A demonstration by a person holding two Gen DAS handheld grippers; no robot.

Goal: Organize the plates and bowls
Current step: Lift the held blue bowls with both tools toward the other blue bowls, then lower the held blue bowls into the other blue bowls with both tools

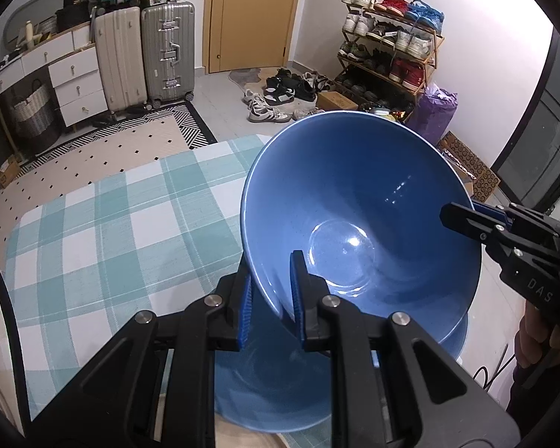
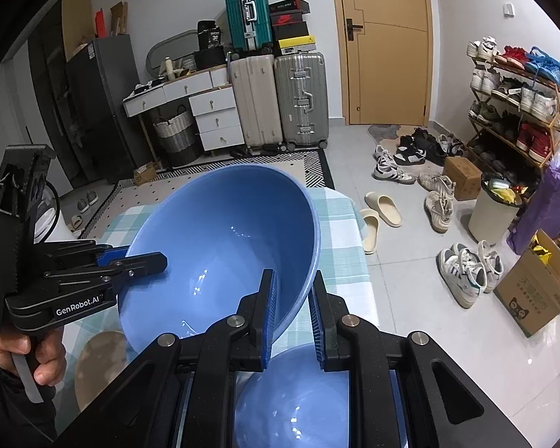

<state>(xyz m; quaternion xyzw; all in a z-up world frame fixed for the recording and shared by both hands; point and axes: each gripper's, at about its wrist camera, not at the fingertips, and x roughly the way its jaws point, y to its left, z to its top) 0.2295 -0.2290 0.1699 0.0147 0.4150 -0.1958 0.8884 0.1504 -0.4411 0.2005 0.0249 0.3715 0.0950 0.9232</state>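
Glossy blue bowl [image 1: 358,201] in both jaws

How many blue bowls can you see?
2. One bowl is tilted in the air, gripped by the left tool and right tool. The other bowl sits underneath it.

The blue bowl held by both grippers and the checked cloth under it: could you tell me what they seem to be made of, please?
The blue bowl looks like glazed ceramic, though glossy melamine is possible: sharp light glints sit on its smooth inside. The left gripper and the right gripper each pinch its rim. The checked cloth looks like woven fabric, matte, with fine threads showing.
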